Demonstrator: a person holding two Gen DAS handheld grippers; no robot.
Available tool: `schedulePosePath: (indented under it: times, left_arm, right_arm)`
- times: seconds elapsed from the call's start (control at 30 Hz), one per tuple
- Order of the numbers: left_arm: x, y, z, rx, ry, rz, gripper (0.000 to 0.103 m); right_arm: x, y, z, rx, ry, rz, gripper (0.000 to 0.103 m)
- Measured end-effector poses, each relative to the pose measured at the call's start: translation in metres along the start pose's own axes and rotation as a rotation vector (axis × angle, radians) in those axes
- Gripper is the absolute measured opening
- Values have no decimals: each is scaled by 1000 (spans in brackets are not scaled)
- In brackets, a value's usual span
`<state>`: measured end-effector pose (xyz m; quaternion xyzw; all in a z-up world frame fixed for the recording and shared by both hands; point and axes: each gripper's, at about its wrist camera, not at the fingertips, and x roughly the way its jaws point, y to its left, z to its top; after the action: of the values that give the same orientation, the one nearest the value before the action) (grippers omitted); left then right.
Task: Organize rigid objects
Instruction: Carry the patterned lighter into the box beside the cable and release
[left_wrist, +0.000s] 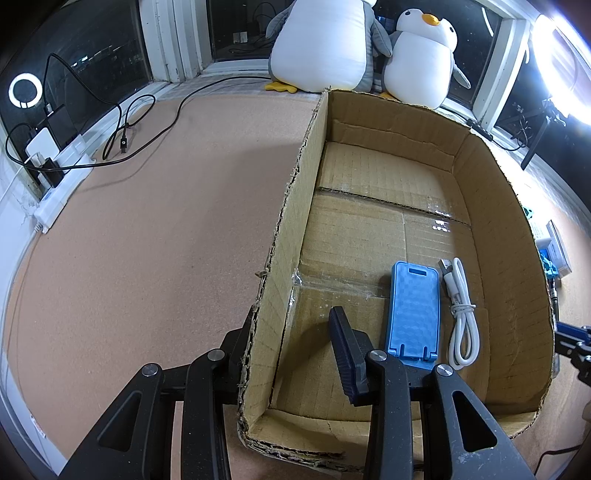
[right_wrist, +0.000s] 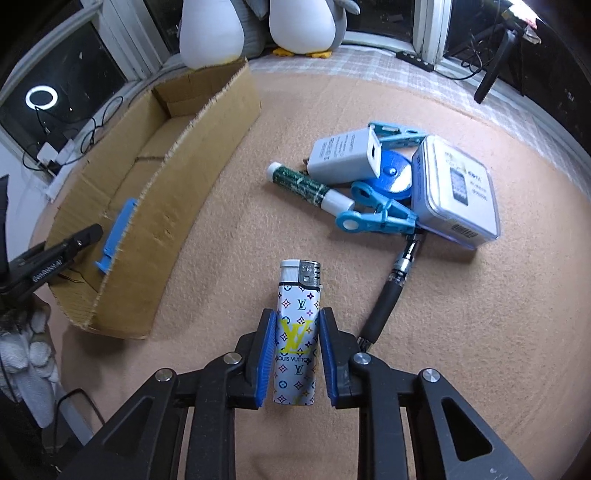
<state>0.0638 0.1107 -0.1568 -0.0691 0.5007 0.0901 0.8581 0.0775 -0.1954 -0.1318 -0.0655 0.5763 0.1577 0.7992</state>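
My right gripper (right_wrist: 296, 328) is shut on a white patterned lighter (right_wrist: 297, 332) and holds it over the cork mat, right of the cardboard box (right_wrist: 177, 206). My left gripper (left_wrist: 291, 343) is open and straddles the box's left wall (left_wrist: 291, 229), one finger inside and one outside. Inside the box lie a blue phone stand (left_wrist: 413, 310) and a coiled white cable (left_wrist: 461, 317). The blue stand also shows in the right wrist view (right_wrist: 116, 236). The left gripper appears at the left of that view (right_wrist: 59, 254).
A pile lies on the mat to the right: white charger (right_wrist: 343, 160), green-and-white tube (right_wrist: 310, 188), blue clips (right_wrist: 376, 218), blue round disc (right_wrist: 395, 173), clear-lidded case (right_wrist: 454, 192) and a black pen (right_wrist: 388, 295). Plush penguins (left_wrist: 417, 59) stand behind the box. Cables and a power strip (left_wrist: 62, 177) lie at the far left.
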Motion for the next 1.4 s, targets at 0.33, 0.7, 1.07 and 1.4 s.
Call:
schedulePosePath:
  times: [0.33,0.7,1.07,1.4]
  left_arm:
    - [0,0,0,-1,0,0,39]
    - [0,0,0,-2,-1,-1,39]
    - [0,0,0,-1,-1,-1,39]
    - [0,0,0,-3,-1,-2,39]
  right_arm:
    - [-39,32,29,-18,-94,105,21]
    - [-36,89,58,-71,-116,205,21]
    - [-9,107,72,-72,-87,186,21]
    - [0,111,72,-86,-64,181,21]
